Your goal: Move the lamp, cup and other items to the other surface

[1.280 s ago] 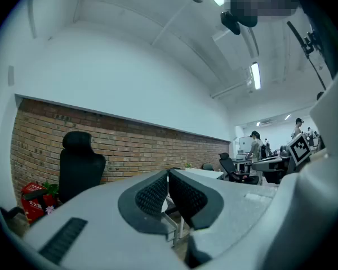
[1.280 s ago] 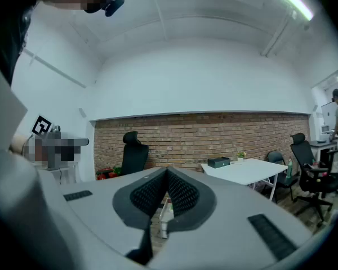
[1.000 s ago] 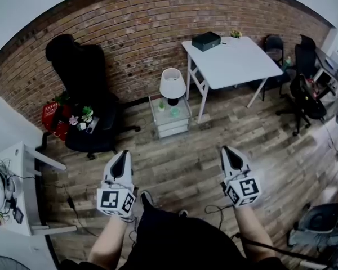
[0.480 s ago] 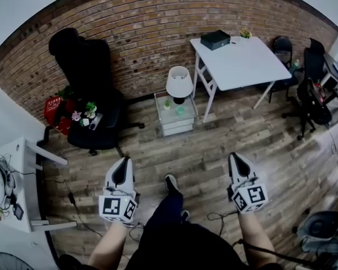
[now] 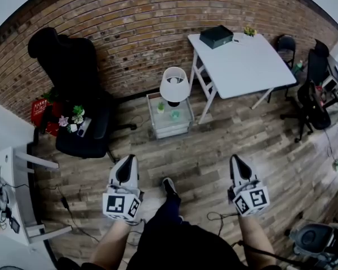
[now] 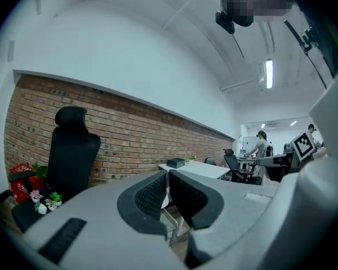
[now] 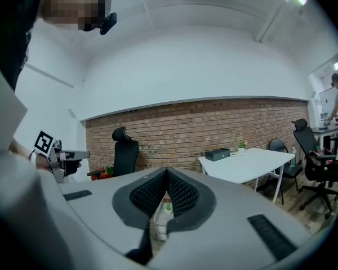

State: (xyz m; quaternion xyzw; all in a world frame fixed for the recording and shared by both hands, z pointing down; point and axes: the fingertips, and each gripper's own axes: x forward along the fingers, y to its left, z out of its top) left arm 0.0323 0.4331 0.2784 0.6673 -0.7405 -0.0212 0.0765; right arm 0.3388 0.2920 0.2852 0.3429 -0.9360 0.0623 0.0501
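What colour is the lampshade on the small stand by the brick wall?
The lampshade is white; the head view shows it best.

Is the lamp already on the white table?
No, the lamp stands on the small side table by the brick wall, apart from the white table.

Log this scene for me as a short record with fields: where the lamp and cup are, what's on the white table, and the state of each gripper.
lamp: upright on the small side table by the brick wall
cup: green, on the same side table, in front of the lamp
white table: black box and small plant at its wall end
left gripper: shut, empty, over the floor
right gripper: shut, empty, over the floor
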